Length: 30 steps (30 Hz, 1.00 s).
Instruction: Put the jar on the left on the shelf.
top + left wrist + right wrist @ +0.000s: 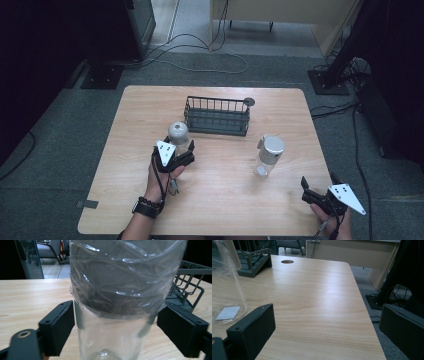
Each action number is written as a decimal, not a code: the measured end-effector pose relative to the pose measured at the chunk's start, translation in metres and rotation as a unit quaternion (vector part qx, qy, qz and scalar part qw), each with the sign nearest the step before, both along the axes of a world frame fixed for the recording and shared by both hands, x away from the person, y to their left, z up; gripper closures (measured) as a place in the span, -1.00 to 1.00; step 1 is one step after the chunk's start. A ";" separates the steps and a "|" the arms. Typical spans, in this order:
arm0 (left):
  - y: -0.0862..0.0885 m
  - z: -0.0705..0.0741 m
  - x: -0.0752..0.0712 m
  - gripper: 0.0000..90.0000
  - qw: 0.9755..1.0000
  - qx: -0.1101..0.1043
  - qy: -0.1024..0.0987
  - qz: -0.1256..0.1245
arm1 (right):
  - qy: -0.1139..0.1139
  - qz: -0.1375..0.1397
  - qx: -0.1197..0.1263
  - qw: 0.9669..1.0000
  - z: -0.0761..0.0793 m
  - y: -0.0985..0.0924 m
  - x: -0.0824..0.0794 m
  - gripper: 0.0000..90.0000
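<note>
A clear bottle with a grey domed cap stands left of the table's centre, a crinkled plastic sleeve around its upper body. My left gripper is shut on its lower part, one black jaw pressed to each side. A second clear bottle with a flat grey cap stands right of centre. My right gripper is open near the table's front right corner, with bare wood between its jaws and that bottle off to its left.
A dark wire basket stands at the back middle of the wooden table. A round cable hole lies beside it. Cables and stand bases lie on the floor beyond.
</note>
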<state>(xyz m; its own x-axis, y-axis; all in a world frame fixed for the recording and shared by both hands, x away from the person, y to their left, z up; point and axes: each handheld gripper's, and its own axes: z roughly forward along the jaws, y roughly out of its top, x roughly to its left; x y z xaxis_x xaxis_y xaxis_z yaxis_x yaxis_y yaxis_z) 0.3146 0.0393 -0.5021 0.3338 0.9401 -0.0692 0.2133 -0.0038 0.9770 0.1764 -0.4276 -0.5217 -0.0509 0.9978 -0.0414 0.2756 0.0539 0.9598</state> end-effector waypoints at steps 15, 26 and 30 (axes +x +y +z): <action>0.000 0.003 0.005 -0.38 1.000 0.005 0.000 0.006 | 0.000 0.002 0.000 1.000 0.000 0.000 0.000 -0.99; 0.000 0.007 0.005 -0.37 1.000 0.005 0.003 0.008 | -0.001 0.002 0.002 1.000 0.000 -0.001 0.000 -0.99; -0.002 0.008 0.004 -0.37 1.000 0.004 0.006 0.008 | 0.000 0.003 0.001 1.000 0.000 0.000 0.000 -0.99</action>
<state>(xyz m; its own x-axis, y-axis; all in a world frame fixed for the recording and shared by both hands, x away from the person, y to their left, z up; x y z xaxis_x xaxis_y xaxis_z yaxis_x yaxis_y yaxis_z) 0.3190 0.0375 -0.4937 0.3175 0.9460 -0.0648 0.2245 -0.0086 0.9744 0.1763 -0.4277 -0.5216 -0.0565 0.9976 -0.0403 0.2758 0.0544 0.9597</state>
